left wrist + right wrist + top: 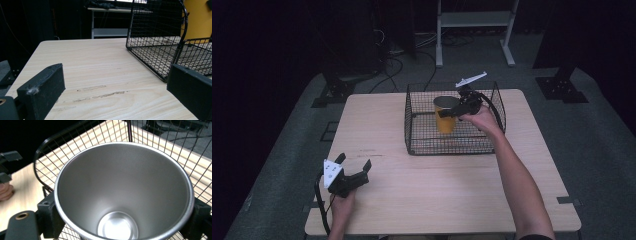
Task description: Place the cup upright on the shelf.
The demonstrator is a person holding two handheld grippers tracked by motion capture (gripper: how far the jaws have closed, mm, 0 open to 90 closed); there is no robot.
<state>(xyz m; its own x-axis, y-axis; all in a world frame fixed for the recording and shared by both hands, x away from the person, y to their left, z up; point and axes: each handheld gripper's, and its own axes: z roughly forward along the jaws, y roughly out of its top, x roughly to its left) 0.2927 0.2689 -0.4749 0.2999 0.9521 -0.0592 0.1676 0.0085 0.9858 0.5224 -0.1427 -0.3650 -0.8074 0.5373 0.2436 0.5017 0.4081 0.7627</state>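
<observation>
Right gripper (452, 111): jaws clamped on either side of one cup (445, 116), just below its rim. The cup is yellow outside, bare metal inside, upright and empty. It is held inside the wire basket (422, 142), toward the middle; whether its base touches the basket floor cannot be told. The right gripper view looks straight down into the cup (117, 195), with basket wire (82, 140) close around on the far and left sides.

Left gripper (357, 172): jaws apart, holding nothing, resting low over the near left part of the table (437, 190), well apart from the basket. In the left gripper view, bare tabletop (100, 70) lies between its jaws, with the basket's near corner (160, 50) to the right.

Count: one cup, one basket, one table, two grippers. Beyond the far edge stands one white shelf frame (474, 20), with cables (392, 65) on the floor.
</observation>
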